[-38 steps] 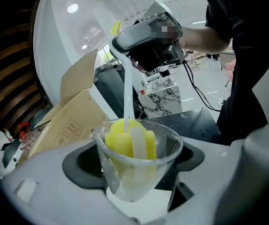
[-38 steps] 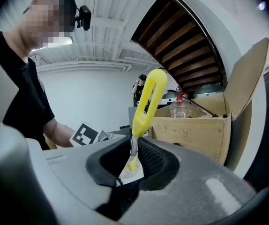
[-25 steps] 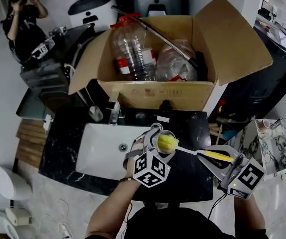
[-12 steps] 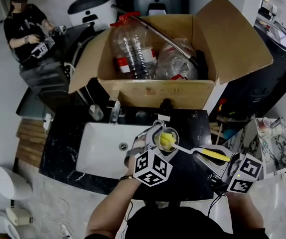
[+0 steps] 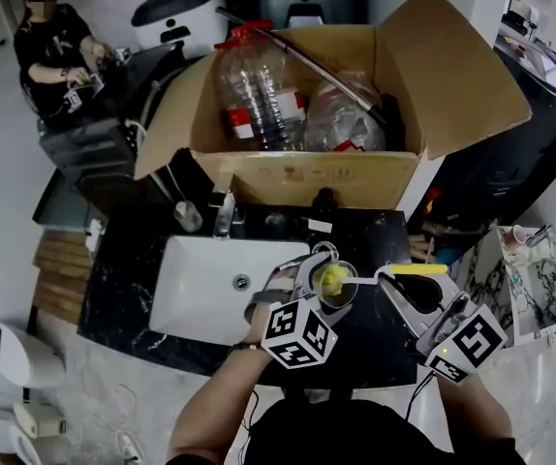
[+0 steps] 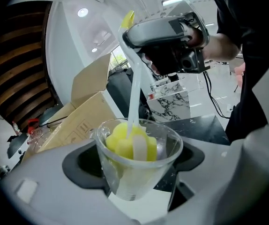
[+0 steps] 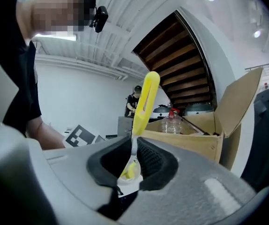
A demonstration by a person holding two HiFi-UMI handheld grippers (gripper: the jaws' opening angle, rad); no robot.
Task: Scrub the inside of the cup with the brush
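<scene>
Left gripper is clenched on a clear plastic cup. One dark pad presses each side of the cup wall, and the mouth is open toward the head camera. The cup sits in the air over the black marbled countertop, just right of the white sink basin and in front of the cardboard box.

The brush's yellow sponge head is inside the cup, filling the upper part just under the rim. I can't tell if it reaches the bottom. A thin white stem rises out of the cup and slants up to the right gripper. That gripper's jaws are pinched tight on the stem, right where it meets the flat yellow handle. The handle sticks out past the jaws. In the right gripper view the sponge shows through the narrow gap below the pads.

In the head view the right gripper sits to the right of the cup and close to it. Marker cubes show on both grippers, left and right.

The box is open and holds a large clear plastic bottle with a red handle, plus crumpled plastic. The faucet stands at the back edge of the basin. A second person in dark clothes is at far upper left, well apart.
</scene>
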